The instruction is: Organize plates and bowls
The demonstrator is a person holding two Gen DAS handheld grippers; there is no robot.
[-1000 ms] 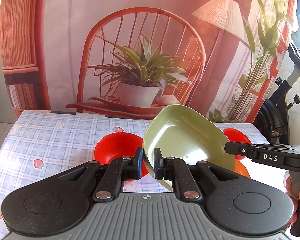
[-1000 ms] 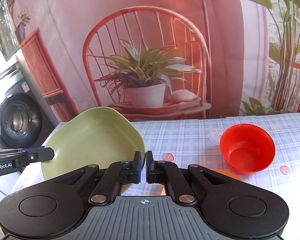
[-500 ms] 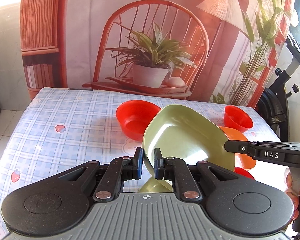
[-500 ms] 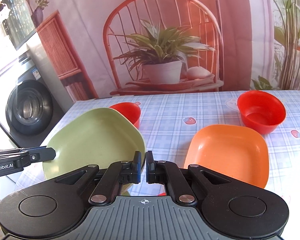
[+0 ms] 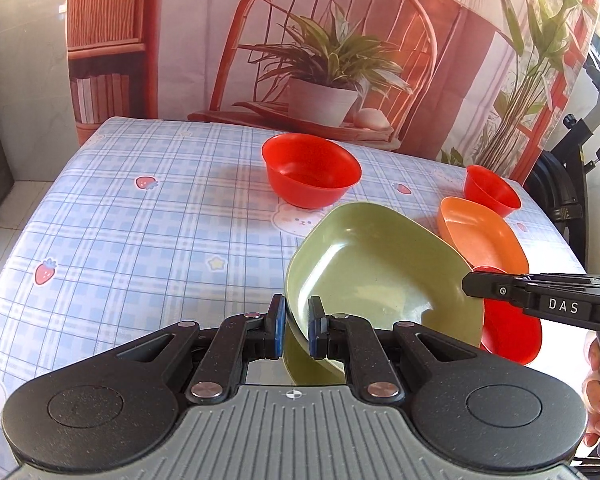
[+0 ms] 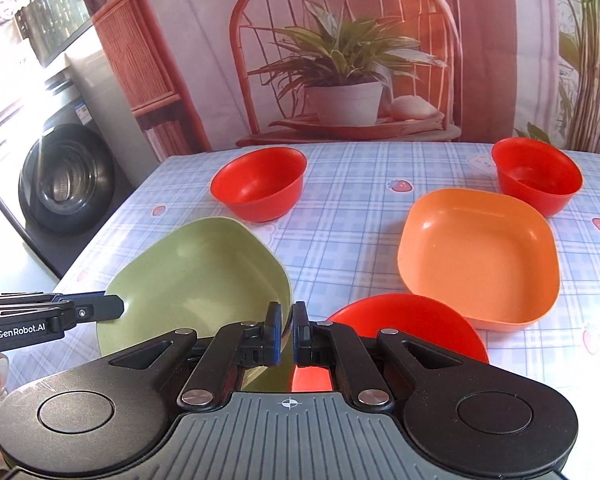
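Your right gripper is clamped on the near right edge of the green plate, which sits tilted above the checked tablecloth. Your left gripper meets the plate's left rim; its grip cannot be judged from here. Directly beyond your right fingers lies a red plate, partly hidden. An orange plate rests just behind it. Two red bowls stand upright farther back: one left of centre, one at far right, close behind the orange plate.
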